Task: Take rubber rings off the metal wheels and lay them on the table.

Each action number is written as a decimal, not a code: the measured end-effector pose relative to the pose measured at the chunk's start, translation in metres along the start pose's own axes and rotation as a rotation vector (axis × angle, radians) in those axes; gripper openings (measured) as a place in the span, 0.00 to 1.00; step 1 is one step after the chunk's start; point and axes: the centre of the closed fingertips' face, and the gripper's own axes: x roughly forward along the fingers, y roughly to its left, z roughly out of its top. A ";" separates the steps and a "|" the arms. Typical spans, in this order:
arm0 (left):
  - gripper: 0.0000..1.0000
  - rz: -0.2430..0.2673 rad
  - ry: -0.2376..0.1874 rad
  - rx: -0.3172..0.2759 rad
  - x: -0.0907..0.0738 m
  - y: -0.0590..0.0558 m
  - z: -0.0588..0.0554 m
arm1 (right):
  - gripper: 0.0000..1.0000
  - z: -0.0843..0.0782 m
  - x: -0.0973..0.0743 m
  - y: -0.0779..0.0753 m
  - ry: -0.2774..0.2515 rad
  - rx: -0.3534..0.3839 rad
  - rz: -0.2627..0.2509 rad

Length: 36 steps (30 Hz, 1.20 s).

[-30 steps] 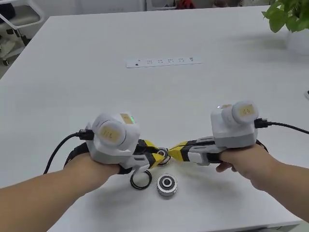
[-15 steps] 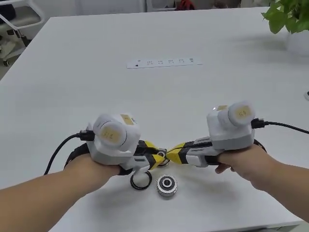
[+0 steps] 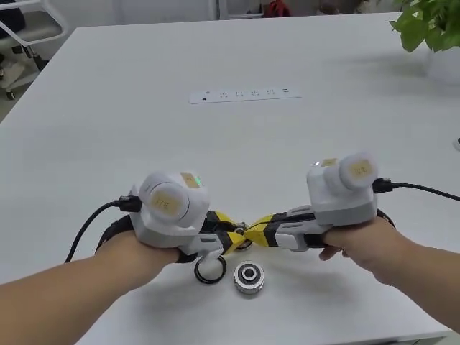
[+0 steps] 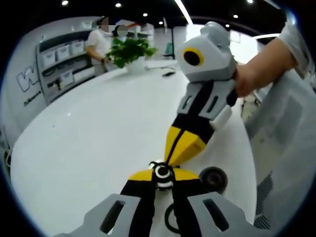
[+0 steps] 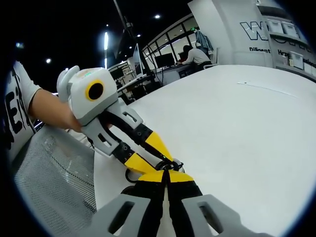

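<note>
Clamped in the narrowed jaws of the left gripper [image 3: 231,235], the small wheel [image 4: 162,171] hangs just over the near table [image 3: 287,144]; the right gripper [image 3: 256,230] meets it tip to tip from the right, jaws pinched nearly shut on what seems its rubber ring [image 5: 174,165]

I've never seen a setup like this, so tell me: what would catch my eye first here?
Most striking are the two yellow-tipped grippers, the left gripper and the right gripper, meeting nose to nose near the front of the white table, both pinched on a small wheel. Just in front of them, a loose black rubber ring and a second metal wheel lie side by side.
</note>
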 end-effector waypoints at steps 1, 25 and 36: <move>0.13 0.000 0.000 0.000 0.000 0.000 0.000 | 0.00 0.000 0.000 0.000 -0.002 0.004 0.002; 0.13 0.006 -0.008 0.024 0.000 -0.002 0.001 | 0.00 0.009 -0.006 0.003 -0.093 0.166 0.052; 0.15 -0.018 -0.013 0.017 -0.002 -0.003 0.001 | 0.00 0.004 -0.005 0.000 -0.082 0.177 0.044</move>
